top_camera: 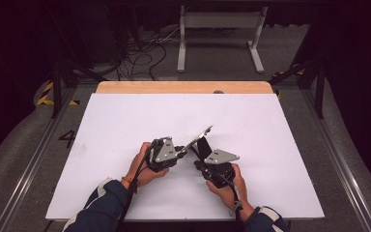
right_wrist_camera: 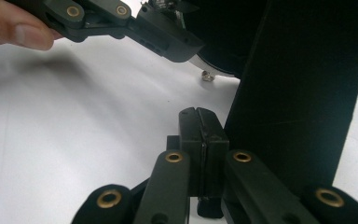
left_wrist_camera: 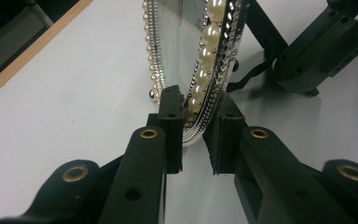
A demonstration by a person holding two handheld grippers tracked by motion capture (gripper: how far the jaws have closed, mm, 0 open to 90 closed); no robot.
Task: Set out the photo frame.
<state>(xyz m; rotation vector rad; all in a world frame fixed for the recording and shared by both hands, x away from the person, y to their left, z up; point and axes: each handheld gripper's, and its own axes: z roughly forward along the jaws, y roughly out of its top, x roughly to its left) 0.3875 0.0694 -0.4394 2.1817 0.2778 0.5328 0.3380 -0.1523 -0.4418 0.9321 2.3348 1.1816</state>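
Observation:
A silver frame edged with pearls point(left_wrist_camera: 213, 42) stands tilted on its rim on the white table point(top_camera: 125, 125), and its glass face looks mirror-like. My left gripper point(left_wrist_camera: 196, 126) is shut on the frame's lower rim, one pad on each face. In the high view the frame point(top_camera: 199, 137) rises between the two hands, with the left gripper point(top_camera: 182, 152) at its near end. The frame's black back stand point(right_wrist_camera: 303, 93) hangs beside my right gripper point(right_wrist_camera: 200, 126), whose jaws are shut together with nothing between them. From above, the right gripper point(top_camera: 200, 163) sits just under the stand point(top_camera: 204, 146).
The white table top has a wooden strip point(top_camera: 183, 87) along its far edge. Beyond it a white metal stand point(top_camera: 220, 34) and loose cables point(top_camera: 140, 58) are on the floor. A thumb point(right_wrist_camera: 18, 32) holds the left gripper's handle.

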